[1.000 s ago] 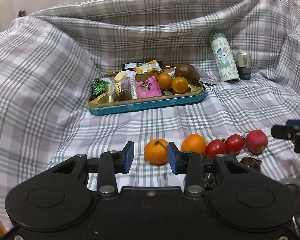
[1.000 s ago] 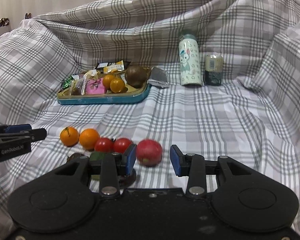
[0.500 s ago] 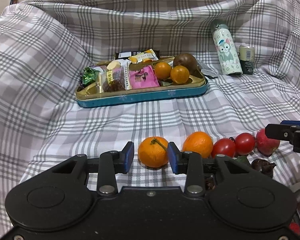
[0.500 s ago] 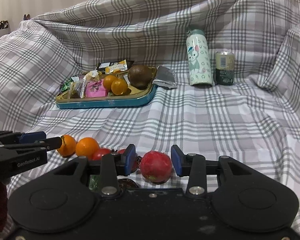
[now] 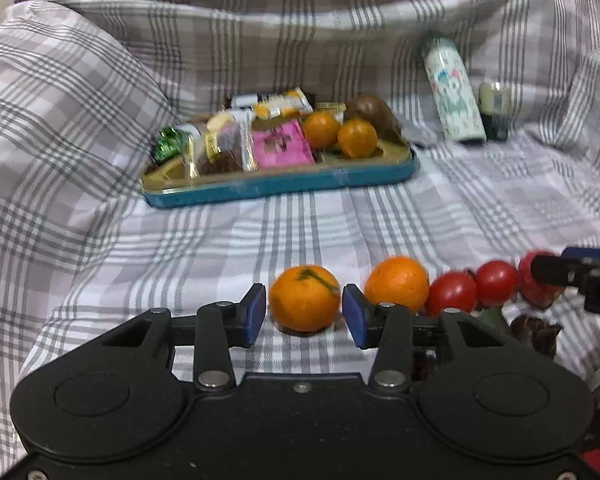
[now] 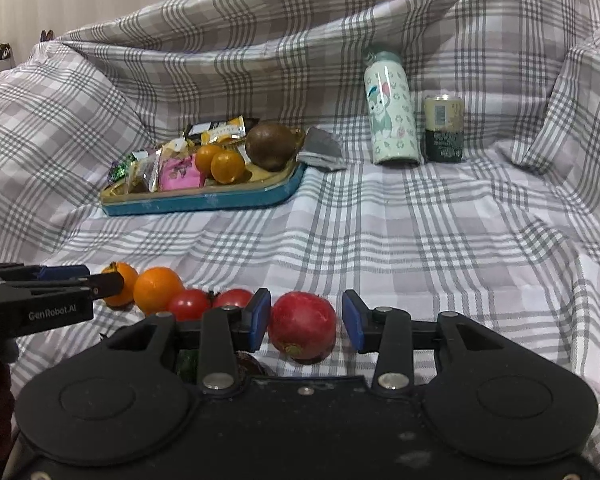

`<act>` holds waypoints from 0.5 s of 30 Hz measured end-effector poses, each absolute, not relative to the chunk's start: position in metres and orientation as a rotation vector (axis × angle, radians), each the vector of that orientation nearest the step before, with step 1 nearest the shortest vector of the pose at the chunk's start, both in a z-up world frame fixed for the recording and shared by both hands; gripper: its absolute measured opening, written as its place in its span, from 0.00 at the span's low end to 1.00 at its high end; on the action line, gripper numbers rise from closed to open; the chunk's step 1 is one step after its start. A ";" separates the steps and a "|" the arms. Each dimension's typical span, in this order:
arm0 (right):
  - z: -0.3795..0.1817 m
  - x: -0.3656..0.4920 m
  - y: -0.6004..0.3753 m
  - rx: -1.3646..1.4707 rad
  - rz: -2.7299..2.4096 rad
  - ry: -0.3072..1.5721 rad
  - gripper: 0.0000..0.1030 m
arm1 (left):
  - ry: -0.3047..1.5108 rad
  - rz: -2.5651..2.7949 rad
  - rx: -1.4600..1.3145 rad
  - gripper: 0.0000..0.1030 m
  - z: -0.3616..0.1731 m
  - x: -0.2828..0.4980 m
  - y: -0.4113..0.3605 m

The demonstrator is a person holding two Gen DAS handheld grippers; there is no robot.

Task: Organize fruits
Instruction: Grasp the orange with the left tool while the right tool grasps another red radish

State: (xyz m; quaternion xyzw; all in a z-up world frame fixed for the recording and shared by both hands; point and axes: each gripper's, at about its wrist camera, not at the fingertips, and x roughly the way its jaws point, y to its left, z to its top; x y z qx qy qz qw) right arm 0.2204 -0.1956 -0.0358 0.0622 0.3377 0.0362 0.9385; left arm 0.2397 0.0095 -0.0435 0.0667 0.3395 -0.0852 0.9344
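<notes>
A row of fruit lies on the plaid cloth. My left gripper [image 5: 305, 314] has a stemmed orange [image 5: 304, 298] between its blue pads. The jaws are opening, and a thin gap shows on each side. To its right lie a second orange [image 5: 396, 282] and two tomatoes [image 5: 452, 294]. My right gripper [image 6: 306, 318] straddles a round red fruit [image 6: 302, 326], open; the left pad is close to it and the right pad stands clear. The left gripper [image 6: 112, 284] shows at the left edge of the right wrist view, partly hiding the orange [image 6: 120, 276].
A blue-rimmed tray [image 6: 204, 204] at the back holds snack packets, two small oranges and a brown round fruit [image 6: 270, 146]. A silver packet [image 6: 322, 148], a cartoon bottle [image 6: 390, 120] and a can [image 6: 444, 128] stand to its right. Cloth folds rise on the sides and at the back.
Both grippers have come down and forward onto the fruit row. The stemmed orange now sits between the left pads, and the red fruit sits deeper between the right pads.
</notes>
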 end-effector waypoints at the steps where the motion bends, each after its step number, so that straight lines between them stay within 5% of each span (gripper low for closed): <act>1: -0.037 0.221 -0.196 0.132 0.074 0.697 0.42 | 0.702 -0.170 0.138 0.52 -0.045 0.241 0.009; 15: -0.042 0.225 -0.194 0.156 0.097 0.751 0.46 | 0.731 -0.149 0.099 0.52 -0.050 0.249 0.009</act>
